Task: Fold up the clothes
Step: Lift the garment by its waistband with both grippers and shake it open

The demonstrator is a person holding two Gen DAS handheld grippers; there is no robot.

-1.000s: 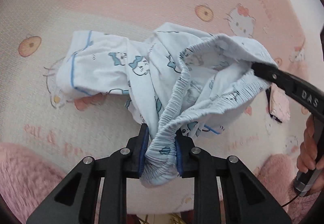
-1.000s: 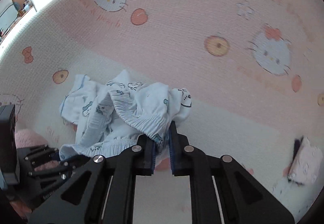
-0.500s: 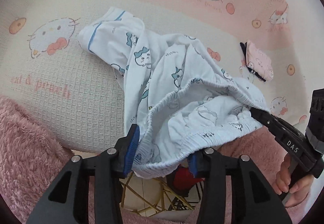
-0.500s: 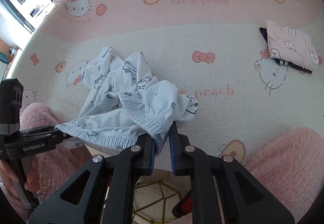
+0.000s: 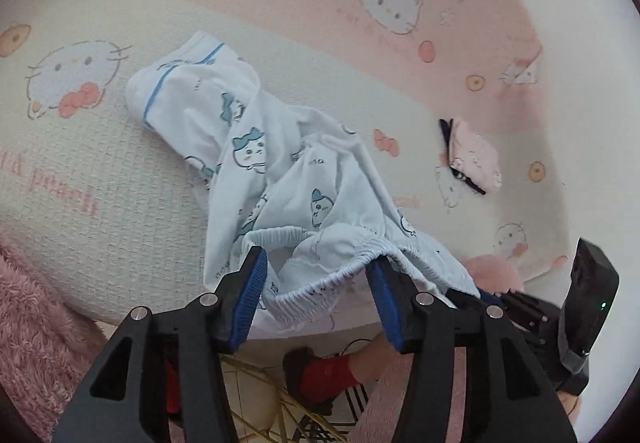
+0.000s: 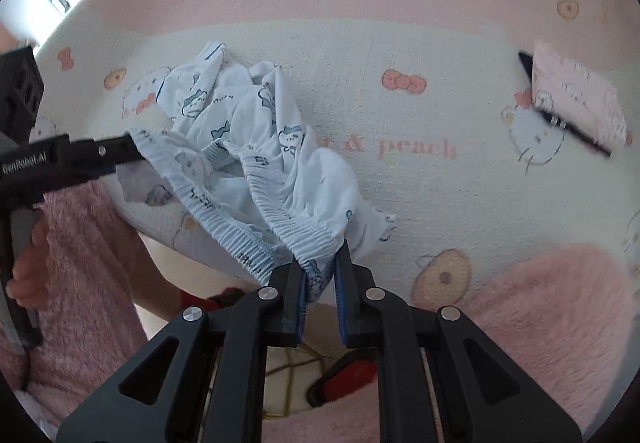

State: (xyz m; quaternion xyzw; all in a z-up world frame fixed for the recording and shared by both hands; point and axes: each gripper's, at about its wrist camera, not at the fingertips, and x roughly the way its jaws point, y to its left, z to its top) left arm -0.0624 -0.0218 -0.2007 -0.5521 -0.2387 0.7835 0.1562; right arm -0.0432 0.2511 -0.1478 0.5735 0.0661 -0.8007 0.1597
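Observation:
Light blue children's shorts (image 5: 280, 171) with a cartoon print lie bunched on the pink and cream blanket (image 5: 120, 171), their elastic waistband pulled to the near edge. My left gripper (image 5: 316, 263) is opening. The waistband hangs loosely between its wide jaws, draped over the right finger, and the pads do not press it. My right gripper (image 6: 320, 263) is shut on another part of the waistband (image 6: 316, 243). In the right wrist view the left gripper (image 6: 100, 155) reaches in from the left, cloth still resting on its tip.
A small folded pink cloth (image 6: 576, 103) with a black clip lies at the right of the blanket. Fluffy pink sleeves (image 6: 540, 303) flank the grippers. The bed's near edge runs just below the shorts, with floor and a red sock (image 5: 324, 375) beneath.
The left jaws went from shut on the waistband to wide apart. Both grippers drew the shorts toward the near edge, and the right gripper kept its grip.

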